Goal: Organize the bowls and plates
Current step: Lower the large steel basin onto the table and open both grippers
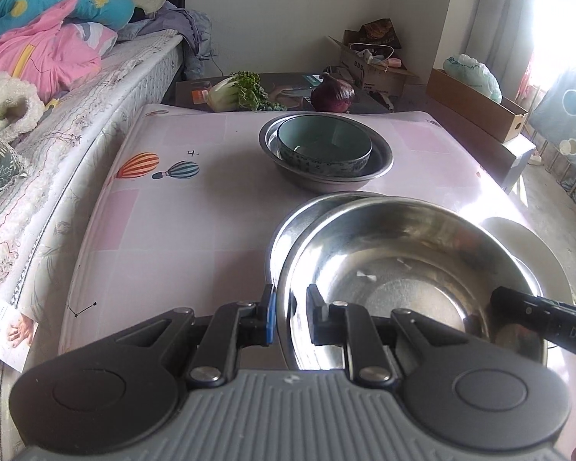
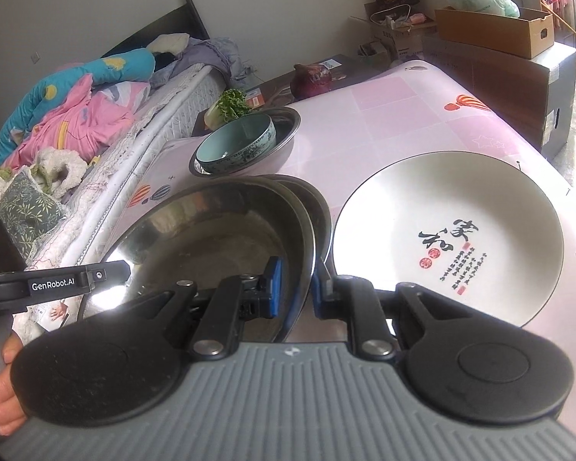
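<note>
Left wrist view: steel bowl (image 1: 411, 269) up off the pink table (image 1: 180, 230), thin rim pinched by the left gripper (image 1: 291, 309), jaws nearly together on the metal. Right wrist view: same bowl, opposite edge clamped in the right gripper (image 2: 296, 288), jaws narrow too. Looks light, stiff and slick; rim the only sensible hold, likely to swivel if gripped loosely. Hangs over a second steel bowl (image 1: 307, 215), beside the white plate (image 2: 453, 230). Farther back, green ceramic bowl (image 1: 324, 146) nested in a steel basin (image 1: 380, 165)
</note>
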Motion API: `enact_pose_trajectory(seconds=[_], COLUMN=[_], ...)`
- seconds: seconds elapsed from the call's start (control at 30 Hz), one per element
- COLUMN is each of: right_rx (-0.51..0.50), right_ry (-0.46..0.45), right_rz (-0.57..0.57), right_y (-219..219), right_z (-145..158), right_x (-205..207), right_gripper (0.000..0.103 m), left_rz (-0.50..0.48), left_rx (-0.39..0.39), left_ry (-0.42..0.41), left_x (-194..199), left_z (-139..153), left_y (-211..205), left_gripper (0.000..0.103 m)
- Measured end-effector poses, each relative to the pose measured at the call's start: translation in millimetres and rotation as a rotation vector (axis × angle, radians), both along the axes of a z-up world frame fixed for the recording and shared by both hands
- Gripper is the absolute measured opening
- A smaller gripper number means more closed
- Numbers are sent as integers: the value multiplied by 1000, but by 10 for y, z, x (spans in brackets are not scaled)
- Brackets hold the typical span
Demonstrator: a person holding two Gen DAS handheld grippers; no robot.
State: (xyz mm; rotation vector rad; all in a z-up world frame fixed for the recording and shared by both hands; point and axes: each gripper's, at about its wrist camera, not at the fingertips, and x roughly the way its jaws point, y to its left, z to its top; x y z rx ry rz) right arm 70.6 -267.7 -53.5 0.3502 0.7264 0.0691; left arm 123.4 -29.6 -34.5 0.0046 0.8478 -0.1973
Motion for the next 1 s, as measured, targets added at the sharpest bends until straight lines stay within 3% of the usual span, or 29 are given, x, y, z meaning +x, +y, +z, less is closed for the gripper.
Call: enact_pose_trajectory(seconds=[0.37, 0.63, 0.83, 1.0], right_rx=[-18, -60, -59, -44], right_ry=[31, 17, 18, 11], right_rz=[2, 12, -18, -41], right_y=[-73, 3, -37, -101], right_z=[-110, -69, -63, -35], right_x=[274, 366, 352, 294], right_gripper=[16, 17, 26, 32], left_rz=[2, 4, 16, 21], left_rx=[3, 7, 10, -1], left_ry=[46, 23, -1, 1], left_x=[209, 247, 181, 98], left_z=[-184, -178, -146, -134], left_y=[-92, -93, -49, -12], left_gripper=[17, 17, 18, 41])
